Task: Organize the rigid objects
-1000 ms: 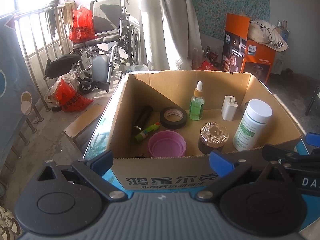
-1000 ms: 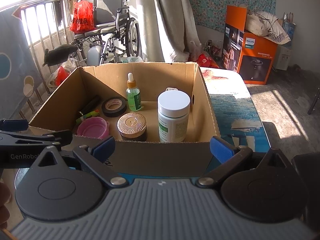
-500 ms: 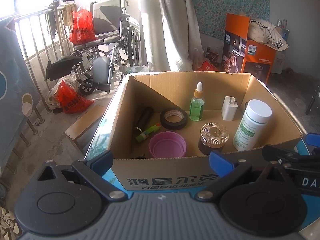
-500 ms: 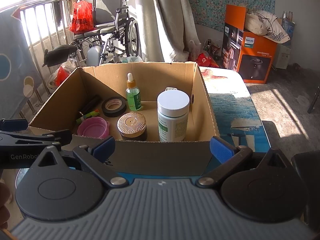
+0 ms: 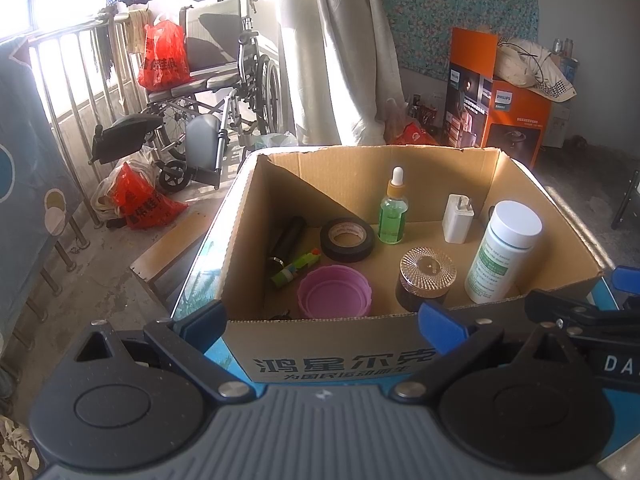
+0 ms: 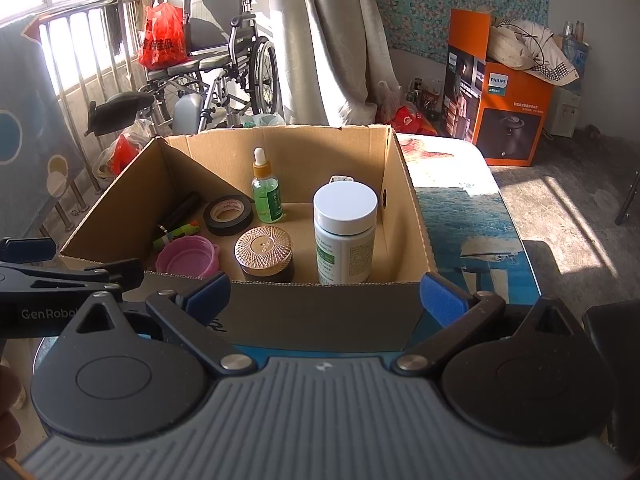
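We see sunlight through a barred window [image 5: 60, 60], a wheelchair [image 5: 216, 92] beside pale curtains [image 5: 340, 60], an orange box [image 6: 504, 100] against the patterned wall hanging [image 5: 460, 12].

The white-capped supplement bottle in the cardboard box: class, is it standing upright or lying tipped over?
Upright. The supplement bottle stands on its base on the floor of the cardboard box, white cap on top, label text running vertically.

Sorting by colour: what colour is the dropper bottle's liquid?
Green, in the dropper bottle; clearest in the left wrist view.
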A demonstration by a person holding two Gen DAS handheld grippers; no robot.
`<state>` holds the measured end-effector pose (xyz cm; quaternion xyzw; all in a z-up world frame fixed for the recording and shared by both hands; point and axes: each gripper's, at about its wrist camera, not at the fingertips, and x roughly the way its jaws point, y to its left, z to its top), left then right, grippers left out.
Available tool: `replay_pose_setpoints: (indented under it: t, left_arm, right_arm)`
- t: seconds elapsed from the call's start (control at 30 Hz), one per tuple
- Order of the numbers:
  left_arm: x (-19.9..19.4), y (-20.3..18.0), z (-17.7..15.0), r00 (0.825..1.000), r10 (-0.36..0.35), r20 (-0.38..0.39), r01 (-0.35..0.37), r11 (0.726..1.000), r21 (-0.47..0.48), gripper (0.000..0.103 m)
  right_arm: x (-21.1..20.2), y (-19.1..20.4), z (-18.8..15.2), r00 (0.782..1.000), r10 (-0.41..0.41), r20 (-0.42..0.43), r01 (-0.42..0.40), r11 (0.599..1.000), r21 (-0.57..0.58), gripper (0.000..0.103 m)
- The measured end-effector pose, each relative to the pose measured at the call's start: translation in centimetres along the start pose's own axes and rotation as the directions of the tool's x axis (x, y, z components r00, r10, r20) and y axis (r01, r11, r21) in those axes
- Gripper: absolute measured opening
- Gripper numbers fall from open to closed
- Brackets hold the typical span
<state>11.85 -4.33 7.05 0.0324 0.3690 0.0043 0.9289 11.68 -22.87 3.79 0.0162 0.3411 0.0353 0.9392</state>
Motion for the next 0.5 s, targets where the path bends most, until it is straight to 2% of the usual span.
replay_pose_setpoints:
  t: [0.5]
  left_arm:
    - [-0.1, -0.14, 0.12, 1.0, 0.001, -0.002, -0.001, 1.0, 0.002, 0.103]
  right_arm:
    - [-0.31, -0.08, 0.03, 1.0, 0.0, -0.006, 0.0, 1.0, 0.005, 0.102]
